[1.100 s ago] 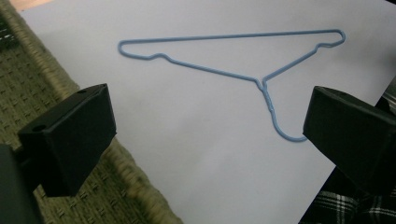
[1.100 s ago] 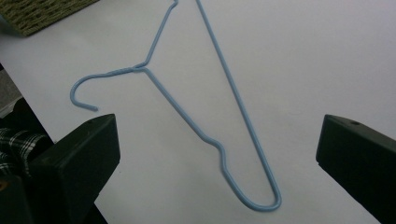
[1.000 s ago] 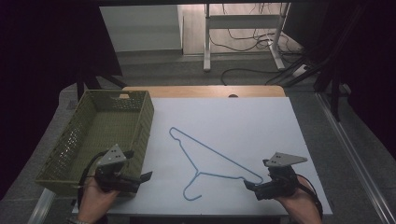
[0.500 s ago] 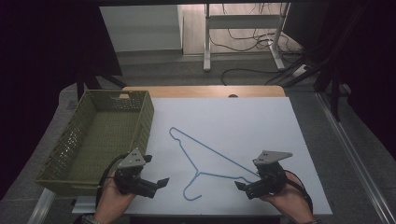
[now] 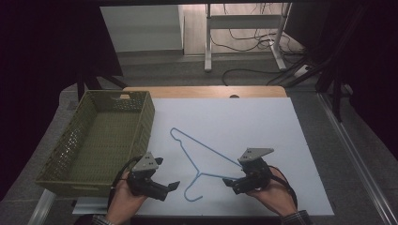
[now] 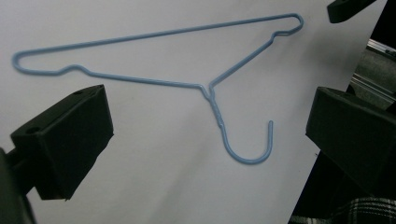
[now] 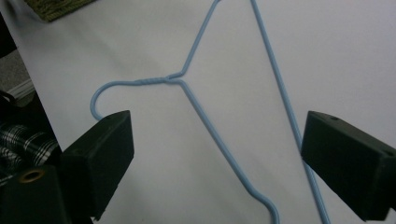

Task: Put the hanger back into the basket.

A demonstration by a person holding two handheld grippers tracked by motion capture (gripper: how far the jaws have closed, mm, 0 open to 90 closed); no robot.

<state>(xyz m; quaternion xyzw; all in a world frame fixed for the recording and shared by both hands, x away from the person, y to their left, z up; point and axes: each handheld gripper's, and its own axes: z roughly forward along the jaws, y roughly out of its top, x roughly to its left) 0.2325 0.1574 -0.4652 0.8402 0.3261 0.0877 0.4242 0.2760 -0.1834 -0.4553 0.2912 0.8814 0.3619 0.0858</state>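
We have brought both grippers inward from the table edges toward the blue wire hanger [image 5: 202, 157] lying flat on the white sheet [image 5: 281, 126]. Left gripper [image 5: 165, 180] gapes wide beside the hook; right gripper [image 5: 228, 180], jaws just narrowing slightly, seemingly straddles the lower wire without pinching it.

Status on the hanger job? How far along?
Done: nothing; the blue hanger lies flat on the white sheet, ungripped. In hand: left gripper and right gripper, both open, flank its hook end. Left: grasp and lift it; the green basket sits beside it.
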